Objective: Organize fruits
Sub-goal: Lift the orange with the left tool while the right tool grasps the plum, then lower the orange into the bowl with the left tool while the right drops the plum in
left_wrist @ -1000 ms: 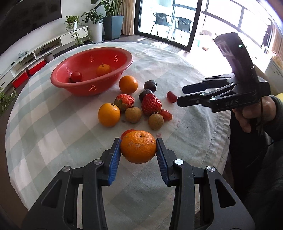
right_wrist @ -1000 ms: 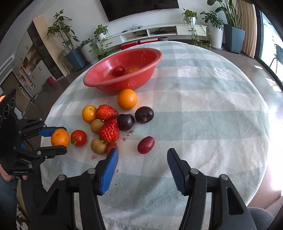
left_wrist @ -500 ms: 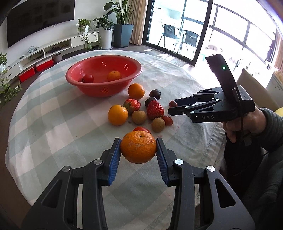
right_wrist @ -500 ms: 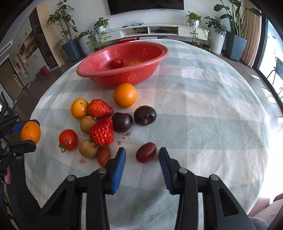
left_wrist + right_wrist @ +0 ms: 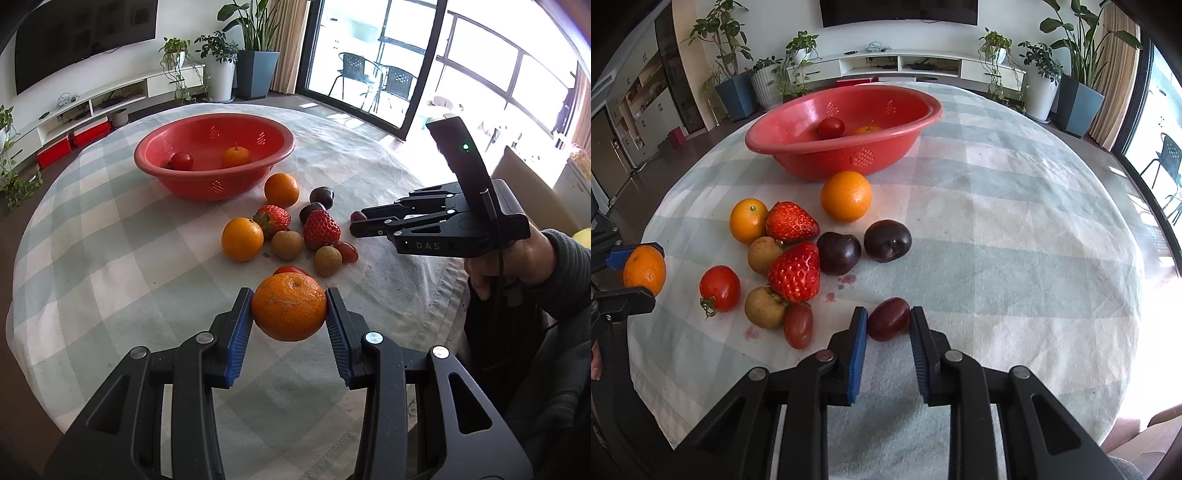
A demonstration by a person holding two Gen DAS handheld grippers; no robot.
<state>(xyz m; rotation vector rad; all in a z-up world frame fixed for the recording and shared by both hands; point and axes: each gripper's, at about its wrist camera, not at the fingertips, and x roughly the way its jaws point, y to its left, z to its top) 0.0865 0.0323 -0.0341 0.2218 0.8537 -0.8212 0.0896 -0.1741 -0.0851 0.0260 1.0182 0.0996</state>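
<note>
A round desk draped in a pale green-and-white checked cloth fills a bright living room, with a dark wall-mounted television, a long white low shelf unit and potted plants along the far wall. Glass doors open onto a balcony with two dark chairs. A red perforated bowl stands toward the far side of the desk, holding a tomato and a small orange fruit. Loose fruit lies in a cluster in front of it: oranges, two strawberries, two dark plums, brown longans, a tomato and reddish grape tomatoes. Faint red stains mark the cloth near the strawberries. The left tool is clamped on a mandarin, held above the near edge of the desk. The right tool, in a sleeved hand, points down at the desk, its jaws closing around a reddish grape tomato that lies on the cloth between the blue pads; the right pad meets the fruit, the left stands just beside it.
</note>
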